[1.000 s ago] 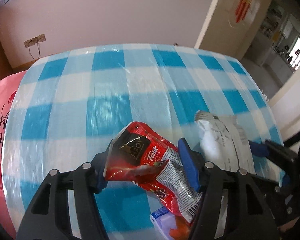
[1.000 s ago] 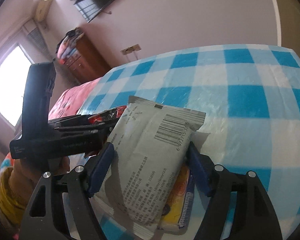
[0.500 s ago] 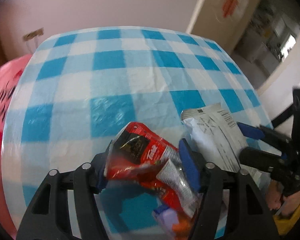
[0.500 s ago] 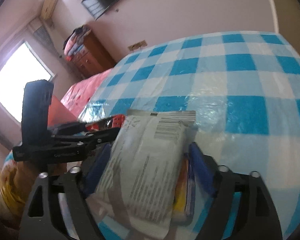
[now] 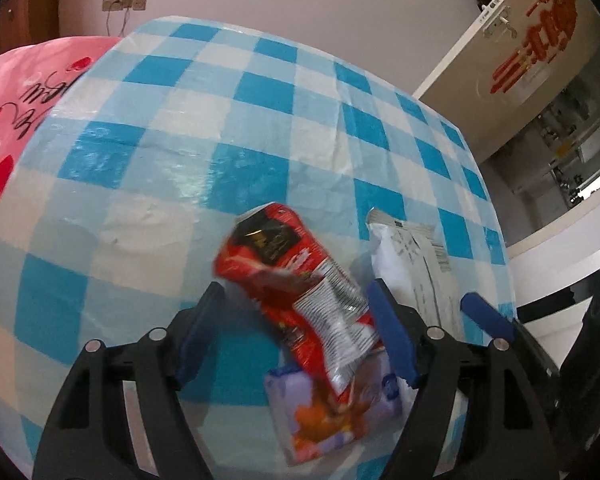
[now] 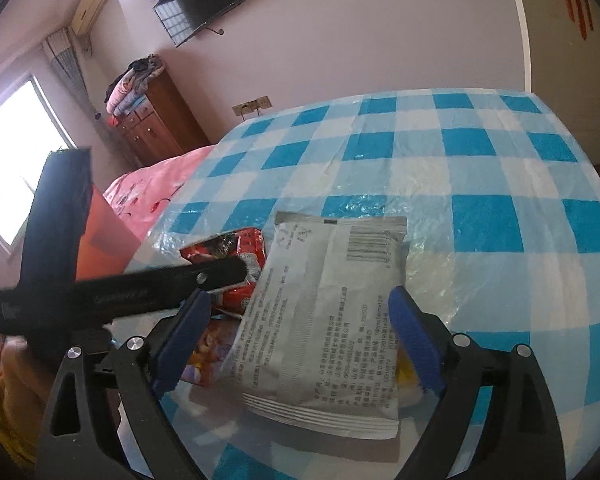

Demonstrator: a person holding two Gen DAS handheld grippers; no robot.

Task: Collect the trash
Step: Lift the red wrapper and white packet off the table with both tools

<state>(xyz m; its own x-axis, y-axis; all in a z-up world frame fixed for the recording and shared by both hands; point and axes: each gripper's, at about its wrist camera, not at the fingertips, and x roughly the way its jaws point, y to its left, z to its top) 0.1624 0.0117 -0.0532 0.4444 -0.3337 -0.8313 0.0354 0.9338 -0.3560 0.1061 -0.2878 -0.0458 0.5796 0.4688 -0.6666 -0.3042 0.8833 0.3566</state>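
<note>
Between left gripper (image 5: pixel 296 332) fingers, red wrapper (image 5: pixel 300 288) sat loose, jaws opening, pads clear of it. Purple packet (image 5: pixel 332 412) lay underneath. Right gripper (image 6: pixel 300 336) jaws opening too, grey pouch (image 6: pixel 324 312) between them, unpinched. All rested near front edge of blue-checked tablecloth (image 6: pixel 480 184). Pink bedding (image 5: pixel 16 92) beyond.

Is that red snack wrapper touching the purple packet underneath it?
Touching. In the left wrist view the red wrapper lies across the purple packet, its lower end covering the packet's top with no gap showing between them.
</note>
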